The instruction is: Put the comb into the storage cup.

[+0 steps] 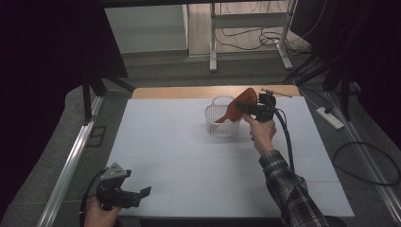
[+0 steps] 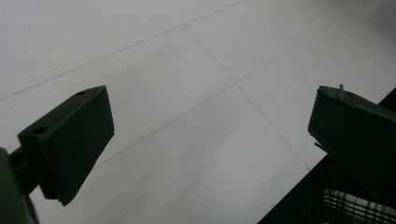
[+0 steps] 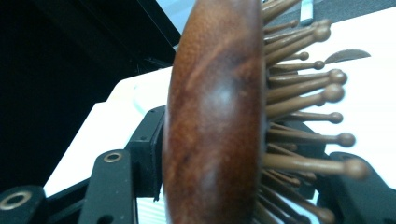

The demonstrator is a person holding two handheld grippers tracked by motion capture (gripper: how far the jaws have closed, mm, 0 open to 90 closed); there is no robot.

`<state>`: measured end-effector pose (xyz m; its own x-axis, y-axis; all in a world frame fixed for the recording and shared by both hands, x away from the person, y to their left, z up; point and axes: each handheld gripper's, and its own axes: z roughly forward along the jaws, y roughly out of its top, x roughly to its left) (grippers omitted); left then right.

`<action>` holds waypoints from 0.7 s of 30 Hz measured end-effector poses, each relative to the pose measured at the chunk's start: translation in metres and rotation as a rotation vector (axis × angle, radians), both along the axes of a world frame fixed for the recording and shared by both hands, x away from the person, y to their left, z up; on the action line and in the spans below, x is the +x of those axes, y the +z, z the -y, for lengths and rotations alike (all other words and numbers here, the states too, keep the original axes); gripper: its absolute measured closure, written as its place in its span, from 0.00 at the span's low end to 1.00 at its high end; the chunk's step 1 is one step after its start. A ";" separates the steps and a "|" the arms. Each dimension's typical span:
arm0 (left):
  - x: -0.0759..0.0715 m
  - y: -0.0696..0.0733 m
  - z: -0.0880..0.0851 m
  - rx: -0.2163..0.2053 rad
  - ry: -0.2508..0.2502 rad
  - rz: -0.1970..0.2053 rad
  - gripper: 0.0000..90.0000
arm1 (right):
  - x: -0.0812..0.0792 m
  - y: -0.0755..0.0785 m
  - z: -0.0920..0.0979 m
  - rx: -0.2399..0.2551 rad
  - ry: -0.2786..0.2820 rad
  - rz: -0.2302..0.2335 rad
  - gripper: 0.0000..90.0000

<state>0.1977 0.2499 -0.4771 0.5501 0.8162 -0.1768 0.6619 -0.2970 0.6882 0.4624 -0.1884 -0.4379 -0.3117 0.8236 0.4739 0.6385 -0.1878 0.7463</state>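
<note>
we see the right gripper (image 1: 247, 107) pinching a wooden hairbrush (image 1: 239, 105) just over a white basket (image 1: 218, 127); the left gripper (image 1: 142, 193) is spread wide.

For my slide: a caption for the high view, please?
Right gripper holds a wooden hairbrush over a white basket.

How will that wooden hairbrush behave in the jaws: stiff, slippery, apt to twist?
The wooden hairbrush looks rigid, so it probably won't flex. Its polished, rounded back shines, so it may slip against a flat jaw. The ball-tipped pins give an uneven seat, so it could twist in the right gripper above the white basket.
</note>
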 end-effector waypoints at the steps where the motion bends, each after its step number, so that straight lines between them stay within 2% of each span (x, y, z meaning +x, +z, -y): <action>1: 0.000 0.000 0.000 0.000 0.000 0.000 0.01 | 0.000 0.000 0.001 -0.001 -0.001 -0.003 0.45; 12: 0.000 0.000 0.000 0.002 0.000 -0.001 0.01 | 0.001 -0.002 0.003 -0.019 0.011 -0.021 0.39; 21: 0.000 0.000 0.000 0.002 0.000 -0.002 0.01 | 0.000 -0.003 0.001 -0.042 0.028 -0.033 0.28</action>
<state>0.1980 0.2497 -0.4772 0.5495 0.8168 -0.1758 0.6632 -0.2984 0.6864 0.4626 -0.1894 -0.4408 -0.3202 0.8338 0.4497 0.6672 -0.1384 0.7319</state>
